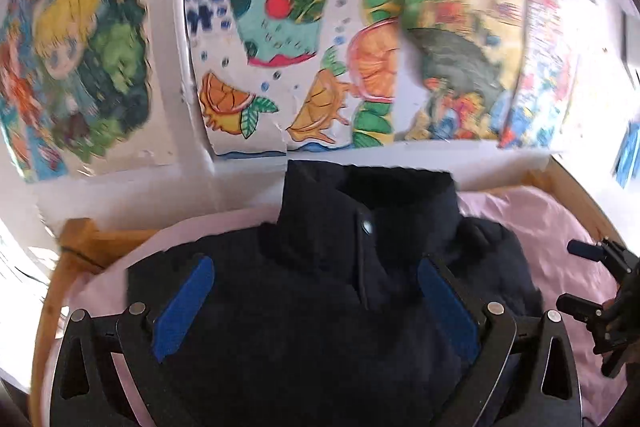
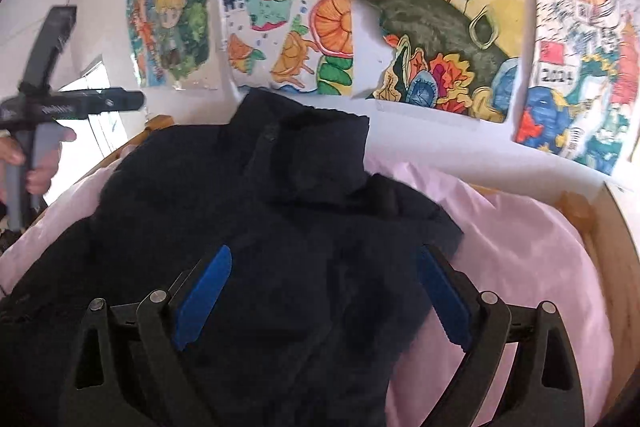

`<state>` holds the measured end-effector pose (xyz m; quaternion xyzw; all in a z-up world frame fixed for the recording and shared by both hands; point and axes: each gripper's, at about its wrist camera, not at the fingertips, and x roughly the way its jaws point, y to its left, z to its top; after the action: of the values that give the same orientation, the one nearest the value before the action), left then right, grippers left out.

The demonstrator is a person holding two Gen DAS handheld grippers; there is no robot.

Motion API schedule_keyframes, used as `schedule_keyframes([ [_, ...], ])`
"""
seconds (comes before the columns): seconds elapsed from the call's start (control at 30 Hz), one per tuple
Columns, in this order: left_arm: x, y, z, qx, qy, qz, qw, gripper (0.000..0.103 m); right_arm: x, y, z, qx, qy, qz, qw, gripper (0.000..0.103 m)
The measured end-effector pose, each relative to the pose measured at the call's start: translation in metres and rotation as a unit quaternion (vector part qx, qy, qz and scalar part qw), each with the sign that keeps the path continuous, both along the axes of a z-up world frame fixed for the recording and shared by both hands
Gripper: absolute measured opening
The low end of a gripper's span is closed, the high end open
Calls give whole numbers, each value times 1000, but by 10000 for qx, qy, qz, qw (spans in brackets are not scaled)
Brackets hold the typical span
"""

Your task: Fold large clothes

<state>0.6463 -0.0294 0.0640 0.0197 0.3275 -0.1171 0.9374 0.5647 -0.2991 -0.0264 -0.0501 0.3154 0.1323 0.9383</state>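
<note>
- Dark navy jacket (image 1: 320, 287) lies front-up on the pink sheet (image 1: 560, 247) of a wood-framed bed (image 1: 86, 239); collar (image 1: 368, 195) stands at the wall end, under the row of drawings (image 1: 280, 47).
- Front placket with one snap (image 1: 366, 225) runs down the middle, so the garment looks roughly squared to the bed.
- Left gripper (image 1: 316, 303): jaws wide apart, blue pads (image 1: 184, 307) over the chest, nothing clamped between them.
- Right gripper (image 2: 320, 303): jaws spread wide too, empty, hovering over the jacket's right shoulder and side edge.
- My read: both are free, between grasps. The next fold needs fresh pinch points.
- To do it well:
  - Pinch at a seam or hem, not mid-panel. The fabric looks thick and padded, so a shallow bite will likely slip.
  - Grab matching points on the two sides so the fold line stays straight.
  - Lift enough to clear the bulk before carrying it over; dragging would bunch the sheet.
  - Keep the collar flat, or the stack ends up lopsided.
- Sleeves: can't tell where they lie from these views; lower hem is also out of frame.
- Risk: the grippers sit close together, each visible at the edge of the other's view, so watch for a clash.
- Containers: none in view. The bed frame is the only enclosing thing, and it holds the sheet and jacket.
</note>
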Motion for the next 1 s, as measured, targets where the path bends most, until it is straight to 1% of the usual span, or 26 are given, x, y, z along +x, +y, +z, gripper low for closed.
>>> schedule_keyframes([
  [0.07,28,6,-10,-222,233,144,9994,103,32,0,-2,50,109,-123,9999,91],
  [0.1,46,13,-14,-378,352,230,9984,103,51,0,-4,154,171,-231,9995,91],
  [0.17,67,25,-19,-636,430,312,9966,103,84,-5,-6,576,259,-441,9970,91],
  [0.2,80,32,-21,-815,475,334,9950,103,105,-7,-7,910,313,-548,9938,90],
  [0.23,88,36,-23,-918,527,361,9937,103,117,-8,-9,1097,344,-633,9913,89],
  [0.33,109,42,-25,-1210,589,277,9905,103,153,-5,-14,1567,418,-826,9833,82],
  [0.4,118,42,-28,-1256,584,237,9901,103,171,3,-19,1629,475,-906,9813,79],
  [0.5,127,36,-36,-1228,710,151,9898,103,187,17,-27,1578,584,-1012,9805,73],
  [0.57,131,31,-42,-1274,758,90,9889,102,194,29,-36,1459,672,-1115,9807,62],
  [0.6,133,28,-44,-1311,786,71,9882,99,200,31,-39,1420,694,-1124,9810,58],
  [0.63,134,25,-46,-1374,823,36,9871,98,201,37,-42,1335,724,-1140,9818,44],
  [0.67,135,23,-48,-1445,864,-13,9857,97,202,41,-44,1290,755,-1108,9825,27],
  [0.7,135,21,-49,-1473,890,-46,9851,93,198,48,-45,1160,717,-1119,9843,26],
  [0.73,136,18,-49,-1488,901,-111,9847,87,194,52,-43,1108,643,-1076,9859,22],
  [0.77,135,16,-48,-1487,888,-153,9848,84,187,59,-41,1057,554,-966,9881,19],
  [0.8,135,14,-49,-1490,871,-166,9849,78,181,63,-38,1018,476,-885,9897,19],
  [0.83,136,12,-50,-1500,889,-163,9845,66,173,67,-35,972,401,-827,9910,18],
  [0.87,135,10,-51,-1515,962,-160,9836,57,165,72,-31,931,345,-773,9921,17],
  [0.9,135,7,-53,-1549,1020,-188,9825,38,160,73,-30,921,326,-741,9925,17],
  [0.93,132,8,-53,-1567,1029,-163,9821,31,151,76,-27,906,302,-696,9930,16],
  [0.97,127,10,-52,-1552,988,-98,9829,27,143,79,-24,883,270,-653,9936,15],
  [1.0,120,10,-50,-1517,935,-28,9840,18,136,81,-22,860,243,-620,9941,15],
])
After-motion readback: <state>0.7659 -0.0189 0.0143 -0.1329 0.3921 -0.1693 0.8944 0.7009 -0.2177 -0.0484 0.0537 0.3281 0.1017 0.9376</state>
